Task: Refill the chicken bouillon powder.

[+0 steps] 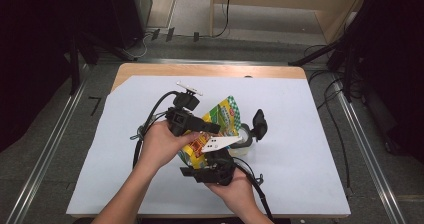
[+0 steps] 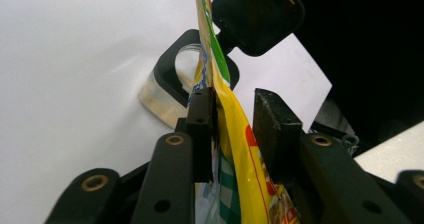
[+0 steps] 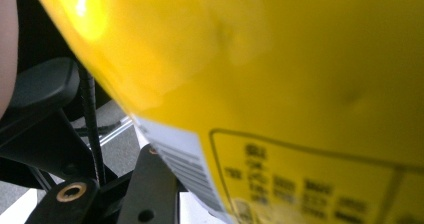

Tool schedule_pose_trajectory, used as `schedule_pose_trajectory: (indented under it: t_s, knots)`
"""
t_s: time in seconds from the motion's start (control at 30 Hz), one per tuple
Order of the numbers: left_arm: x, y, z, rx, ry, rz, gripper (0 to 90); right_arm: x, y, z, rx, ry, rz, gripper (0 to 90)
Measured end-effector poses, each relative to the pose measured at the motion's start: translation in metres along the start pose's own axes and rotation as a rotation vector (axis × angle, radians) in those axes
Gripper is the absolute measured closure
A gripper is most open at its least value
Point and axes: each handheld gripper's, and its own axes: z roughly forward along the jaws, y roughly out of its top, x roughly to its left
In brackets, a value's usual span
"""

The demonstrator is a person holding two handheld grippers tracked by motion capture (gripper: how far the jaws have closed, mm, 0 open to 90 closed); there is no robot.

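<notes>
The right claw (image 1: pixel 207 156), nearest the person, comes up under the yellow snack bag (image 1: pixel 214 129), whose back panel lies so close that I cannot tell whether it grips. Just beyond, the left claw (image 2: pixel 234 119) straddles the bag's thin upper edge, one pad touching and the other apart: partly open, steadying the bag upright. Past it, on the white worktop (image 1: pixel 310 149), a clear container (image 2: pixel 165 91) with its black lid (image 2: pixel 257 16) flipped open looks ready for filling.
</notes>
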Motion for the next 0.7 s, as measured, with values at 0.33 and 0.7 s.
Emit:
schedule_pose_trajectory:
  t_s: [0.33,0.7]
  knots:
    - [-0.004,0.002,-0.004,-0.008,0.019,0.017,77.7,0.006,0.001,0.003,0.041,-0.049,-0.109,59.1]
    - [-0.006,0.004,-0.005,-0.042,-0.002,0.011,74.6,0.01,0.003,0.002,0.032,-0.075,-0.121,64.9]
